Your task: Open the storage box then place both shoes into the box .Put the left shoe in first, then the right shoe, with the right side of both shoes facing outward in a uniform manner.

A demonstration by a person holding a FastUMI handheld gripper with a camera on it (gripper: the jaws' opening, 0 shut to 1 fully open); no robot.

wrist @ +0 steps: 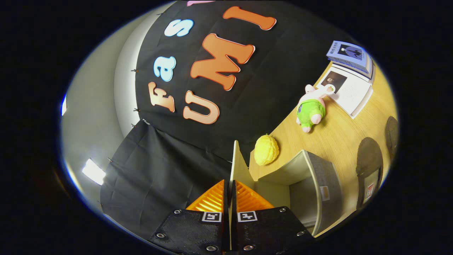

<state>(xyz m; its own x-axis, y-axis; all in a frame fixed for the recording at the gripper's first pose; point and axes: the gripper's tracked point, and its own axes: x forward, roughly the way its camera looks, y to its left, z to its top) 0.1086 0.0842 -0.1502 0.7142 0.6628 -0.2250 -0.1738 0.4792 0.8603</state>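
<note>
My gripper [229, 186] is shut on the thin beige lid [238, 163] of the storage box [320, 184]. The lid stands lifted on edge between the fingers and runs ahead of them. The box is grey outside and pale inside, and it lies open just to the right of the fingers on the wooden table [336, 138]. I see nothing in the part of its inside that shows. Two dark shoes lie on the table beyond the box: one [369, 159] right next to it and the other [391, 132] farther off. The whole view is tilted.
A yellow round toy [266, 149] sits by the box's far corner. Farther along the table lie a pink plush pig in green [311, 108], an open white book [350, 90] and a blue book [350, 55]. Black cloth walls the table's left side.
</note>
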